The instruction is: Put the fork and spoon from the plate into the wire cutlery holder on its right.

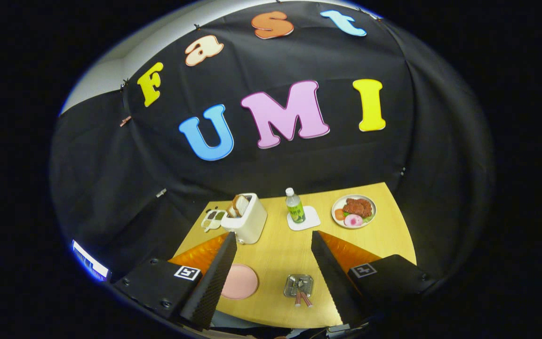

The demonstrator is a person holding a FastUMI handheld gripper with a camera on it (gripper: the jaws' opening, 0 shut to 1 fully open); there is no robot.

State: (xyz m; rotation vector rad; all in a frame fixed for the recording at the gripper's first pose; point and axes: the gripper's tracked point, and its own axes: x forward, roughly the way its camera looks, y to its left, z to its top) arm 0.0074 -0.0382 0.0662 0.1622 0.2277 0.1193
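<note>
Your gripper (273, 240) held high above table (275, 254), fingers spread wide, gripping nothing. Pink plate (239, 281) bare, between fingers. Wire cutlery holder (298, 285) to its right, fork and spoon (302, 297) standing in it.

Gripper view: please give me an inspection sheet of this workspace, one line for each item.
Surface: wooden table, tidy.
Job's things: pink plate bare; two pink-handled utensils sit in the wire cutlery holder to its right.
Clutter: toaster with bread, small divided tray, bottle on a coaster, plate of food.
Grippers: hand-held gripper open, fingers apart above the table, holding nothing.
Cables: nothing seen.
Surroundings: black cloth wall.
</note>
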